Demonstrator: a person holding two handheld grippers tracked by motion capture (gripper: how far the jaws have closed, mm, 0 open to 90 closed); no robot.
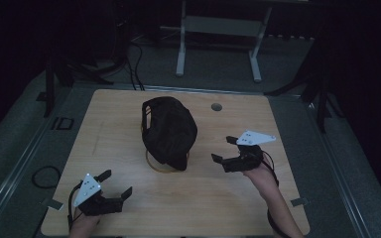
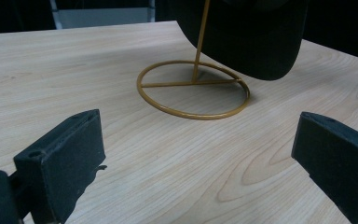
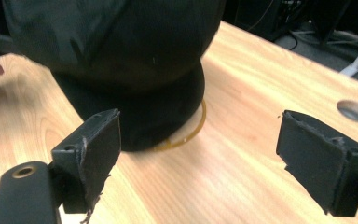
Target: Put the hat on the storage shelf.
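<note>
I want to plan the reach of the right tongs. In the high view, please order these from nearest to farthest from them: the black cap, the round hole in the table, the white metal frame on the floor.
1. Black cap on its gold wire stand, to the left of the right tongs.
2. Round hole in the wooden table, beyond the tongs.
3. White metal frame, on the floor past the table's far edge.

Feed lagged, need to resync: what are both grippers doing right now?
Left gripper: open, holding nothing, above the table.
Right gripper: open, holding nothing, beside the black cap on its stand.
</note>
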